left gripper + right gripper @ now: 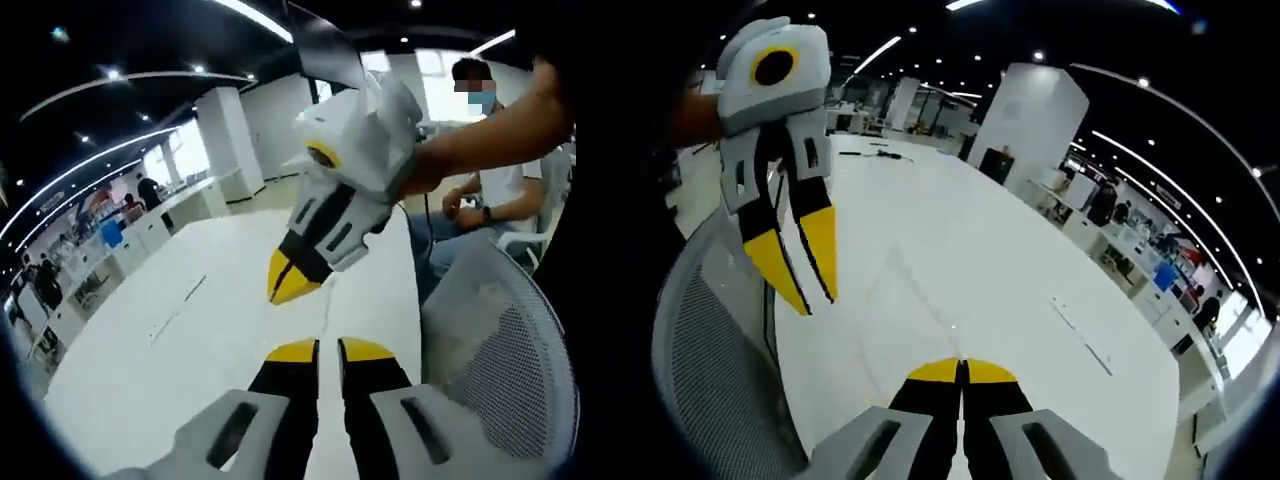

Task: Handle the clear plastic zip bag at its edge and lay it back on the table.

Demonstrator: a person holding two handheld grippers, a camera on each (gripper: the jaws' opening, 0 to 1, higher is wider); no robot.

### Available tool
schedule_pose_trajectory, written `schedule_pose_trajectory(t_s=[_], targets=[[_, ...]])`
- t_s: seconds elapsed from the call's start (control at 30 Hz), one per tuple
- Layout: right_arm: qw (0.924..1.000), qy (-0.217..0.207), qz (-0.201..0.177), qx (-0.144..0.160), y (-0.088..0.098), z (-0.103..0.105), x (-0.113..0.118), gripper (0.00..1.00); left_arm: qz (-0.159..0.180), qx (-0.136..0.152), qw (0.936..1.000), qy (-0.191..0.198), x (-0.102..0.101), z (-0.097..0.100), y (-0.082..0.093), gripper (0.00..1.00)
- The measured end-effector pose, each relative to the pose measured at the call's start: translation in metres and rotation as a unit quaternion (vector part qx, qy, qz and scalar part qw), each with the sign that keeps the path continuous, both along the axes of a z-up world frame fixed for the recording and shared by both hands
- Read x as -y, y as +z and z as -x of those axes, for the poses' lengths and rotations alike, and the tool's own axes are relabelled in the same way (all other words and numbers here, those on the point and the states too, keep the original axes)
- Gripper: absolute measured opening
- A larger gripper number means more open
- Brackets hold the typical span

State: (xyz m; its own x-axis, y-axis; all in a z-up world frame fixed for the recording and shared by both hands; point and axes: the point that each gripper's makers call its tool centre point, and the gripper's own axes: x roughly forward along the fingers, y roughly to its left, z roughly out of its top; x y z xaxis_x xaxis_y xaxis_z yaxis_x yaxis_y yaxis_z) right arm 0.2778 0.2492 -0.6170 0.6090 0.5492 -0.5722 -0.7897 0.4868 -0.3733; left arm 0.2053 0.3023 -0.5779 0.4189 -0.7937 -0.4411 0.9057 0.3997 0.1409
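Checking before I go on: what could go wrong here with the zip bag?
1. The clear bag barely shows against the white table, so the shut right hand-held gripper may miss its edge or lose it.
2. The bag lies near the table's edge by the mesh chair; a tug could slide it off.
3. The left hand-held gripper hangs close by and could bump the right one.

Bag (902, 318) nearly invisible against white table (1040, 250), outline faint, far edge lost in glare. Chair (505, 345) cut off by frame edge. Right gripper (292, 282) blocking the seated person's (490, 190) arm. Distant desks (1140, 255) too small to make out.
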Motion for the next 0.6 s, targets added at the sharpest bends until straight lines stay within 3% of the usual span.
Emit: schedule_pose_trajectory(t_s=[0.1,0.17,0.3,0.4,0.6], targets=[[0.9998,0.008,0.006,0.014,-0.002,0.0,0.0,0.0,0.022,-0.005,0.9991,0.036,-0.014,-0.002,0.006,0.14],[0.9997,0.012,0.007,0.02,-0.005,-0.001,0.0,0.0,0.042,-0.009,0.9964,0.072,-0.033,-0.004,0.009,0.19],[0.9994,0.024,0.011,0.024,-0.01,0.006,-0.003,0.0,0.044,-0.002,0.9908,0.128,-0.07,-0.008,0.006,0.26],[0.9991,0.032,0.017,0.022,-0.016,0.012,-0.005,0.0,0.056,-0.012,0.9873,0.148,-0.087,-0.005,0.004,0.31],[0.9987,0.038,0.027,0.019,-0.027,0.017,-0.01,0.0,0.042,-0.02,0.9843,0.17,-0.103,0.006,-0.009,0.37]])
